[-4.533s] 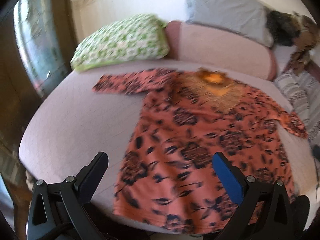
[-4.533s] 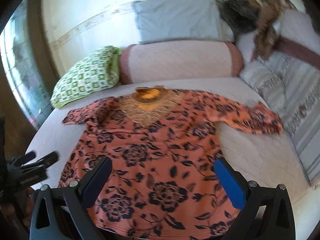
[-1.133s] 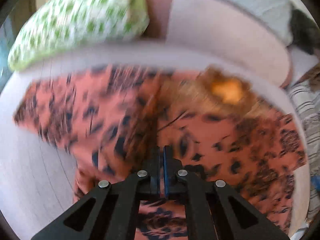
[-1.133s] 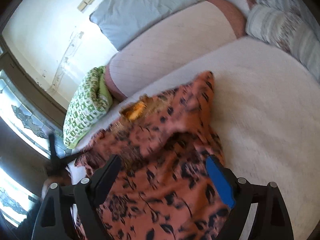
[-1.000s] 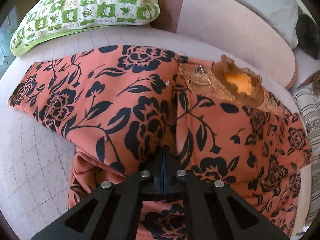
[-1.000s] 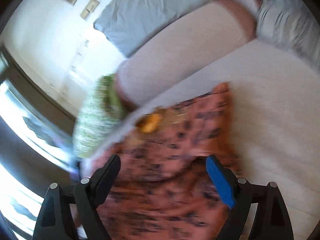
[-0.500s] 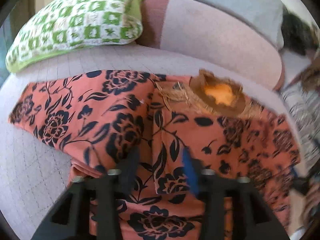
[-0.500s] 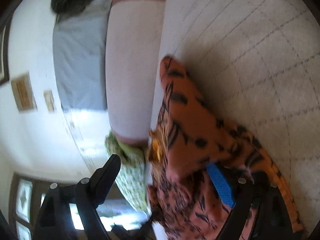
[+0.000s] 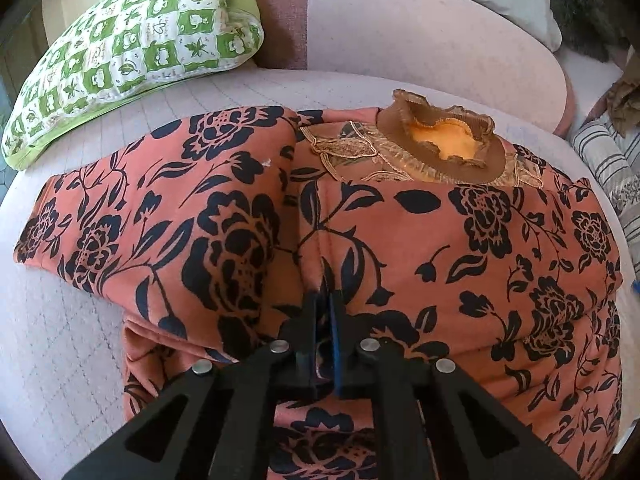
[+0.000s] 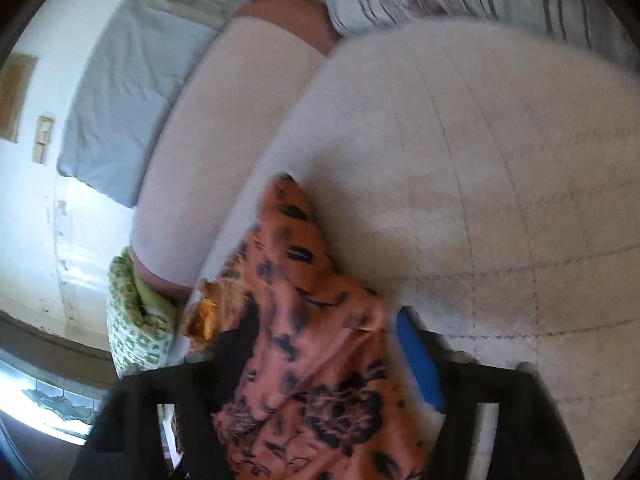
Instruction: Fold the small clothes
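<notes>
Lying spread over the quilted pale bed cover point(image 9: 60, 344), neckline toward twelve o'clock in the left wrist view: an orange floral top point(image 9: 460, 240) with black flowers, brown ruffled collar point(image 9: 440, 140) showing yellow lining. Folded inward across the chest, the sleeve point(image 9: 160, 208) at nine to ten o'clock, its cuff end pointing out to nine. Pinched at six o'clock by the left gripper point(image 9: 323, 300), jaws drawn nearly together with a raised ridge of the top's fabric caught between them, right along the sleeve's inner edge. Resting at eleven o'clock beyond the top, a green-and-white checked pillow point(image 9: 140, 44); just beside it at twelve to one, a pink bolster point(image 9: 420, 36); behind that a grey pillow point(image 9: 520, 0); at three o'clock a striped blanket point(image 9: 608, 168).

Blurred and tilted, the right wrist view. Draped from centre down to six o'clock, the same top point(image 10: 304, 360), running between the fingers of the right gripper point(image 10: 320, 340), jaws standing wide with fabric lying in the gap, black finger at seven o'clock, blue pad point(image 10: 420, 360) at five. Cannot tell whether either finger presses the cloth. Showing from one to four o'clock, bare bed cover point(image 10: 480, 180); at eleven, the bolster point(image 10: 224, 120).
</notes>
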### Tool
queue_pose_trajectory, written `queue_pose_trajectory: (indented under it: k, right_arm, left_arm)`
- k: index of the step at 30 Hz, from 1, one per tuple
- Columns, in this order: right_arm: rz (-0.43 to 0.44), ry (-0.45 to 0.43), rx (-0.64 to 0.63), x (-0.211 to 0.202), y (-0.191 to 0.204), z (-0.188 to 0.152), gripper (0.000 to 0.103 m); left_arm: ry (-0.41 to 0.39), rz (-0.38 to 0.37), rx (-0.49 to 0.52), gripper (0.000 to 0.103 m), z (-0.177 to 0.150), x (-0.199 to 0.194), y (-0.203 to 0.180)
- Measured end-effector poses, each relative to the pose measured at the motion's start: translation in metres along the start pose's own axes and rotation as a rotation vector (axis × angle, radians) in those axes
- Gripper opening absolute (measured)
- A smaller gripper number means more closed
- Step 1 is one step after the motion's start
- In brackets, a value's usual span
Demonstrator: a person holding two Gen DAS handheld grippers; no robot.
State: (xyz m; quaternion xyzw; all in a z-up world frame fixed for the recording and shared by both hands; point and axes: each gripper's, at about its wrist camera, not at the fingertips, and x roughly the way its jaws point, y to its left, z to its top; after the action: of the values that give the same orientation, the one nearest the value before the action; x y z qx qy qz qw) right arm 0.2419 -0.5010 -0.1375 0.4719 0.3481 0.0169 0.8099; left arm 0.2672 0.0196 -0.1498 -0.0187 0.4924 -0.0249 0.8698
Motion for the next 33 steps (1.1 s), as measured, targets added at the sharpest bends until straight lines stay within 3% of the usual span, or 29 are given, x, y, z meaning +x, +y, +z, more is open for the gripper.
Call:
queue_pose_trajectory:
  k: [4, 6, 7, 8, 9, 10, 11, 12, 13, 16, 18, 20, 21, 22, 24, 25, 27, 28, 29, 30, 31, 33]
  right_arm:
    - [0.178, 0.059, -0.104, -0.001, 0.05, 0.005, 0.077]
    - [0.284, 0.167, -0.11, 0.025, 0.064, 0.008, 0.08]
    - [0.289, 0.22, -0.111, 0.042, 0.057, 0.013, 0.08]
    - [0.215, 0.227, -0.112, 0.056, 0.046, 0.016, 0.08]
    - [0.088, 0.214, -0.069, 0.07, 0.023, 0.023, 0.07]
    - [0.087, 0.209, 0.06, 0.078, -0.007, 0.028, 0.051]
    - [0.147, 0.196, 0.172, 0.073, -0.027, 0.029, 0.052]
    - [0.158, 0.156, 0.172, 0.058, -0.027, 0.029, 0.061]
    - [0.142, 0.132, 0.113, 0.048, -0.018, 0.029, 0.081]
    - [0.298, 0.206, 0.036, 0.048, 0.012, 0.03, 0.083]
    - [0.347, 0.252, -0.018, 0.065, 0.031, 0.035, 0.085]
    - [0.278, 0.308, -0.078, 0.097, 0.037, 0.041, 0.084]
    - [0.153, 0.288, -0.112, 0.108, 0.029, 0.046, 0.079]
    - [0.132, 0.253, -0.082, 0.112, 0.019, 0.05, 0.073]
    - [0.17, 0.18, 0.041, 0.098, 0.014, 0.051, 0.076]
    - [0.205, 0.165, 0.017, 0.088, 0.025, 0.048, 0.079]
    - [0.382, 0.226, -0.095, 0.077, 0.048, 0.038, 0.081]
    - [0.308, 0.195, -0.191, 0.077, 0.054, 0.034, 0.081]
    - [0.14, 0.186, -0.246, 0.087, 0.05, 0.033, 0.078]
    - [0.044, 0.241, -0.146, 0.103, 0.025, 0.034, 0.077]
    - [0.105, 0.21, -0.086, 0.094, 0.017, 0.037, 0.077]
    - [0.149, 0.152, -0.111, 0.06, 0.023, 0.035, 0.079]
  left_arm:
    - [0.001, 0.01, 0.005, 0.006, -0.001, -0.001, -0.003]
    - [0.0, 0.005, 0.0, 0.006, -0.001, -0.001, -0.002]
    - [0.001, 0.002, -0.003, 0.007, -0.001, -0.001, -0.001]
    - [0.0, -0.003, -0.008, 0.009, -0.001, -0.001, 0.0]
    - [0.001, -0.005, -0.008, 0.01, -0.001, -0.001, 0.001]
    - [-0.001, -0.008, -0.007, 0.01, -0.001, -0.001, 0.002]
    - [-0.007, -0.009, -0.002, 0.01, -0.002, 0.0, 0.002]
    - [-0.011, -0.006, 0.004, 0.01, -0.003, 0.001, 0.002]
    - [-0.02, 0.003, 0.015, 0.01, -0.003, 0.001, 0.0]
    - [-0.045, 0.037, 0.039, 0.01, -0.007, 0.0, -0.007]
    - [-0.054, 0.049, 0.054, 0.01, -0.008, -0.001, -0.009]
    - [-0.056, 0.038, 0.047, 0.011, -0.008, -0.001, -0.008]
    - [-0.053, 0.03, 0.04, 0.011, -0.007, -0.001, -0.006]
    - [-0.053, 0.024, 0.039, 0.011, -0.007, -0.002, -0.005]
    - [-0.06, 0.019, 0.046, 0.012, -0.008, 0.0, -0.004]
    - [-0.067, 0.021, 0.05, 0.013, -0.008, 0.001, -0.004]
    - [-0.08, 0.034, 0.051, 0.013, -0.01, 0.0, -0.006]
    - [-0.081, 0.04, 0.053, 0.014, -0.01, 0.0, -0.007]
    - [-0.074, 0.041, 0.058, 0.018, -0.009, -0.003, -0.008]
    - [-0.061, 0.035, 0.06, 0.021, -0.009, -0.005, -0.006]
    - [-0.06, 0.016, 0.052, 0.024, -0.009, -0.01, -0.003]
    - [-0.071, -0.01, 0.022, 0.025, -0.01, -0.02, 0.005]
